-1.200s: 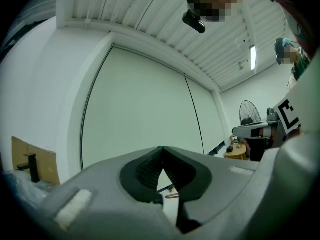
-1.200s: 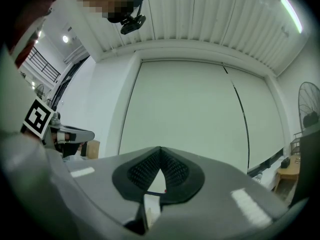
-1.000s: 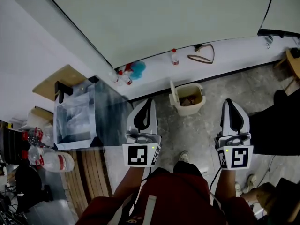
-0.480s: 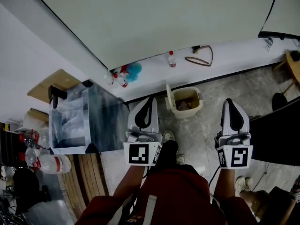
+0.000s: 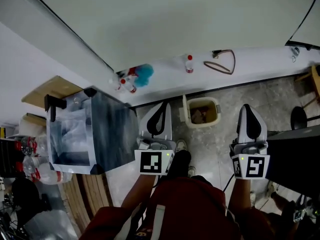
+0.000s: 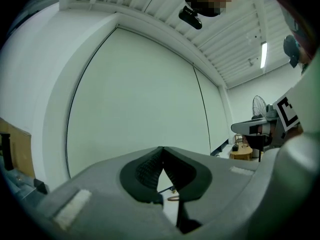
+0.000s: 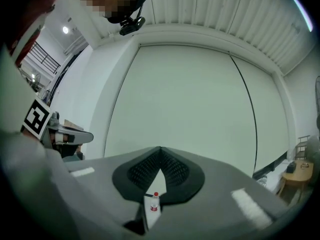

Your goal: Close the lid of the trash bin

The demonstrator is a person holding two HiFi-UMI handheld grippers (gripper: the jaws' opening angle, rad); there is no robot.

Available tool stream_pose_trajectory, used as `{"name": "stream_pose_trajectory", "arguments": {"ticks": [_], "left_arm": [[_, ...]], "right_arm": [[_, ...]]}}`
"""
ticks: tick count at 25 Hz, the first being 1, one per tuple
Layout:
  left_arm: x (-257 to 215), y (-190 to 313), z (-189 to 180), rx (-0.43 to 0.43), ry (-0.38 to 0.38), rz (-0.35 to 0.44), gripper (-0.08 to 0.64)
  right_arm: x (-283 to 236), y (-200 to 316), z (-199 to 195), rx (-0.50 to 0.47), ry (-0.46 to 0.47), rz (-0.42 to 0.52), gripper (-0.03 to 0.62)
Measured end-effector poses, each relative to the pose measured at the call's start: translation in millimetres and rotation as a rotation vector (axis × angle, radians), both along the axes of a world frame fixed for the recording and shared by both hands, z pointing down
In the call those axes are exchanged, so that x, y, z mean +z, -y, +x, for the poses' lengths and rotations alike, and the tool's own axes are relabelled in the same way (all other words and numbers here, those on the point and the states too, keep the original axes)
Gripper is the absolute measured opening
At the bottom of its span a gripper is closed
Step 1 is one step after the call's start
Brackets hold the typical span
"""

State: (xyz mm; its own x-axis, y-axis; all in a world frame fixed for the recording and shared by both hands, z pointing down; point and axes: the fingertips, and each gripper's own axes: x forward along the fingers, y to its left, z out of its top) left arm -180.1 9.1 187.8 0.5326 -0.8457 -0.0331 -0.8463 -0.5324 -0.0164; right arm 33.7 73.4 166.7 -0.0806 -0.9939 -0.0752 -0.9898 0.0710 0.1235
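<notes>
The trash bin [image 5: 202, 125] sits on the mottled grey floor [image 5: 220, 144] against the white ledge [image 5: 260, 71], ahead of me and between my two grippers. It is a squat, round-cornered tub of smooth beige plastic with its mouth facing up, its slightly longer side running along the ledge, and its flat lid [image 5: 185, 106] standing on edge at the left rim. My left gripper [image 5: 163, 105] and right gripper [image 5: 246, 107] both have their ribbed black pads [image 6: 147, 170] pressed together, gripping nothing.
</notes>
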Motion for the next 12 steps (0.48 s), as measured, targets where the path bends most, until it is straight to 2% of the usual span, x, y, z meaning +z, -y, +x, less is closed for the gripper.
{"name": "stream_pose_trajectory", "arguments": {"ticks": [7,12], "left_arm": [[27,68,-14,0.003,-0.014,-0.051,0.006],[47,100,-28,0.008,-0.022,-0.09,0.006]], "right_arm": [[18,80,-30,-0.042,-0.029,-0.05,0.0],[35,114,-50,-0.053,-0.051,-0.104,0.0]]}}
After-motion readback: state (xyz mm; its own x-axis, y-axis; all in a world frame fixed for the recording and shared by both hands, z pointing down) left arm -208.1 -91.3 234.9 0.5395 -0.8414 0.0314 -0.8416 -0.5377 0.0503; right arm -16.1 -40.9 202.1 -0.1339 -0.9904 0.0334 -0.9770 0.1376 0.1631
